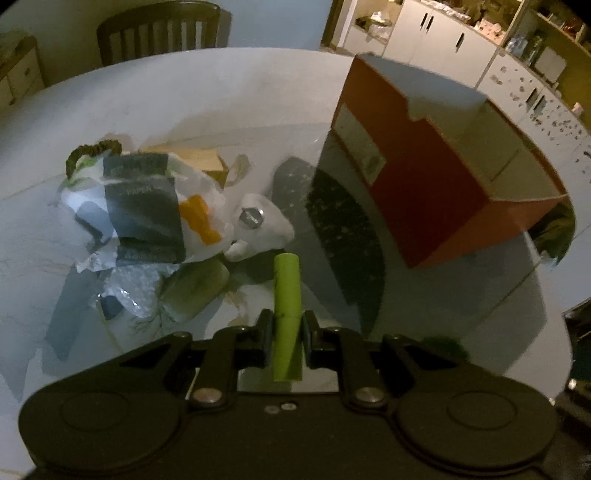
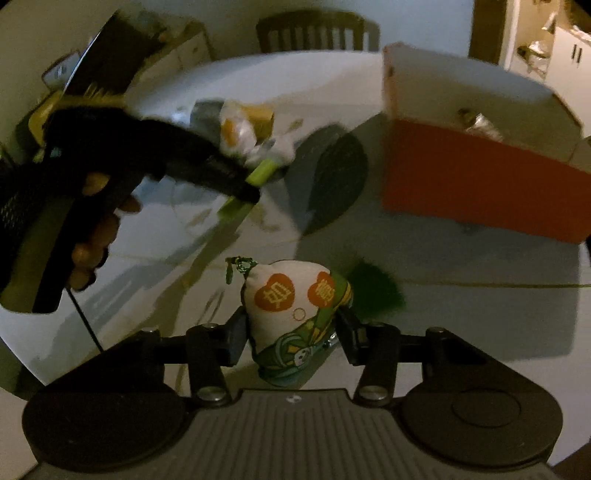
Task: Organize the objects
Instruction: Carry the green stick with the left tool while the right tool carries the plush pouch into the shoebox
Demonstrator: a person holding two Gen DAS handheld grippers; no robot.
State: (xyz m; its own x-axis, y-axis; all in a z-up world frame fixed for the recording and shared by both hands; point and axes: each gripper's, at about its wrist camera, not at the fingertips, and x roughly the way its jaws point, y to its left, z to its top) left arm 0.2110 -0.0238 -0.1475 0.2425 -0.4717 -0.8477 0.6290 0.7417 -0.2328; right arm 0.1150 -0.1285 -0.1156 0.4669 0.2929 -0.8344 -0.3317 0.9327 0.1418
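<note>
My left gripper (image 1: 287, 328) is shut on a lime-green tube (image 1: 287, 295) that points forward above the glass table. Seen from the right wrist view, that gripper (image 2: 255, 184), held in a person's hand (image 2: 92, 236), carries the green tube (image 2: 260, 171) near a pile of items. My right gripper (image 2: 291, 332) is shut on a white fabric pouch (image 2: 291, 306) with orange hearts, a green cord and a green tassel. An open red box (image 1: 432, 192) stands at the right; in the right wrist view the red box (image 2: 480, 184) holds a small wrapped item (image 2: 480, 123).
A pile lies left of centre: a white plastic bag (image 1: 155, 206) with a dark paper packet, a brown carton (image 1: 207, 162), a white pouch with a metal cap (image 1: 258, 221) and a flat pale item (image 1: 195, 291). A wooden chair (image 1: 159, 29) stands behind the round glass table (image 1: 221, 92). White cabinets (image 1: 443, 33) stand at back right.
</note>
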